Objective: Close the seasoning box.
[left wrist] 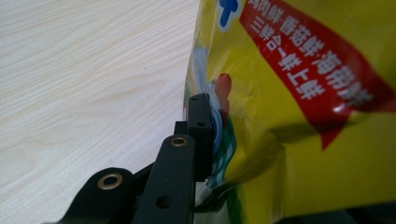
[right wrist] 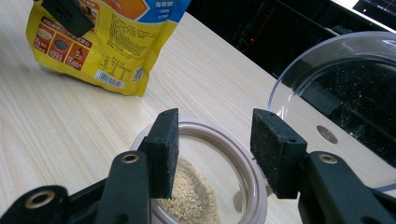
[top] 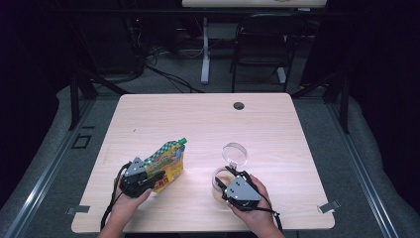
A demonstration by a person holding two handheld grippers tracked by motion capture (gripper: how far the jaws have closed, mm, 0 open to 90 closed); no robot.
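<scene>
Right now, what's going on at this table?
A person works two handheld grippers at a light wooden table. The left gripper has a yellow spouted pouch with a green cap between its jaws, one pad against the pouch's face. The right gripper hangs over an open round clear jar holding tan grains, jaws apart. The jar's hinged clear lid stands open.

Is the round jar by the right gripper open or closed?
Open: the jar shows grains inside, and its clear lid is swung up behind it.
</scene>
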